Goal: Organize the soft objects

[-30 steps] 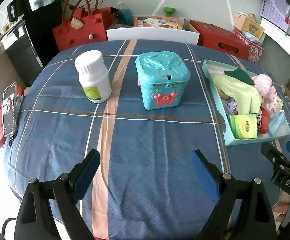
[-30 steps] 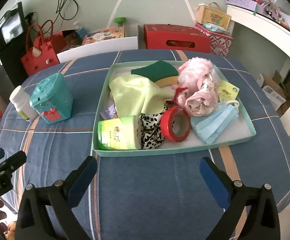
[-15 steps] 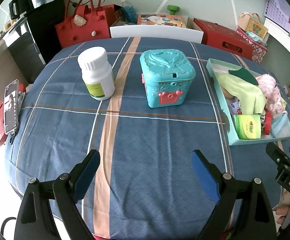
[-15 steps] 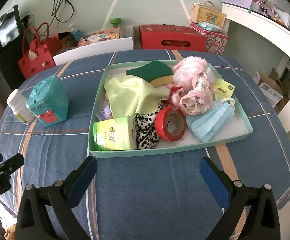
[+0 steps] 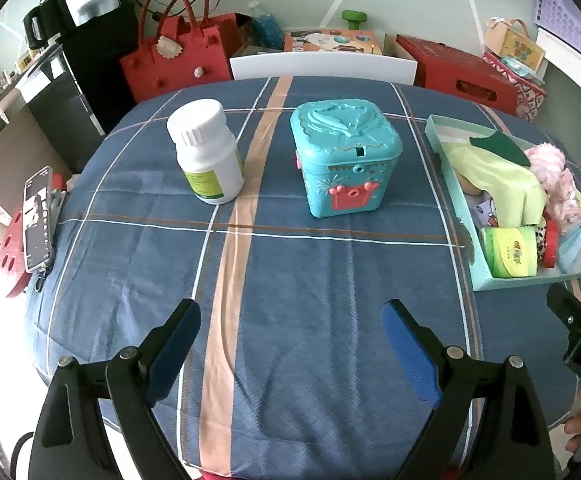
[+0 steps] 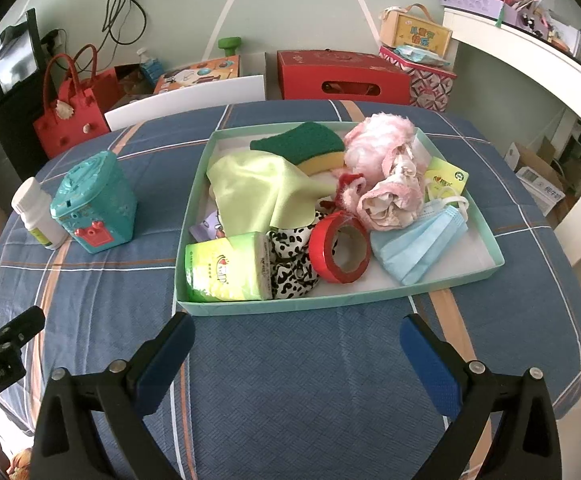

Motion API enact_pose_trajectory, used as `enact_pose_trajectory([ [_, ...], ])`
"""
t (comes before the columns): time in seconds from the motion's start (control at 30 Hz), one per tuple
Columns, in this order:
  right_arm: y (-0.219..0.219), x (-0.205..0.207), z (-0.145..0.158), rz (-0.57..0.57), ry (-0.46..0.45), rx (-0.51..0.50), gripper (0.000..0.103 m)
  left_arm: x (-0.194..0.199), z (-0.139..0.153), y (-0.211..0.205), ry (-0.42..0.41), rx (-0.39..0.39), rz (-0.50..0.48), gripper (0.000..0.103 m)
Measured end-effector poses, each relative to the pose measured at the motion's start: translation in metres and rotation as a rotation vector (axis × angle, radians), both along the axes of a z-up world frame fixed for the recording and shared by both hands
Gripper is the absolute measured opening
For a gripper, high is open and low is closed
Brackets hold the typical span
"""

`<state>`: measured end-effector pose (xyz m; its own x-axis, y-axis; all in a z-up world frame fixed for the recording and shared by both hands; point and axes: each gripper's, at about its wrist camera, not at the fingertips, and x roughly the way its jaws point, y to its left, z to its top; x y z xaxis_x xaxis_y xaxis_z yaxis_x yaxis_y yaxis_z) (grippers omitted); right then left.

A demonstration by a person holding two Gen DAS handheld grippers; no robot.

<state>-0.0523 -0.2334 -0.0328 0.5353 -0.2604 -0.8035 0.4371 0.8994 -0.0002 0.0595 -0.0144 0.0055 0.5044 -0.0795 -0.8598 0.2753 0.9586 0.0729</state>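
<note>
1. Both sets of jaws, left gripper (image 5: pixel 290 322) and right gripper (image 6: pixel 296 334), are wide open and hold nothing.
2. The soft things are piled in the tray (image 6: pixel 290 306), just past the right gripper.
3. The cloth (image 6: pixel 258 196) could drag the tape (image 6: pixel 340 248) out.

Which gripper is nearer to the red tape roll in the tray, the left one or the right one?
Right. The right gripper hangs open just before the tray's near wall, the tape roll close ahead. The left gripper is off to the tray's left, over bare cloth.
</note>
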Motion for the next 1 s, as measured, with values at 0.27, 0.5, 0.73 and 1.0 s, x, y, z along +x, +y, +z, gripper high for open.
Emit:
enact_pose_trajectory([
  [0.27,-0.0007,0.0,-0.0004,0.0,0.003,-0.002,0.103,0.0016,-0.0002,0.003,0.001,-0.001,0.011,0.092],
  [0.5,-0.0007,0.0001,-0.001,0.0,0.006,0.0,0.103,0.0022,-0.0002,0.0039,0.001,-0.006,0.016,0.092],
  [0.73,-0.001,0.0002,-0.0011,0.0,0.008,0.0,0.103,0.0033,-0.0005,0.0048,0.006,-0.007,0.022,0.092],
  [1.0,-0.0004,0.0005,-0.0017,0.0,0.009,-0.001,0.103,0.003,-0.0013,0.0044,0.004,0.0,0.022,0.092],
])
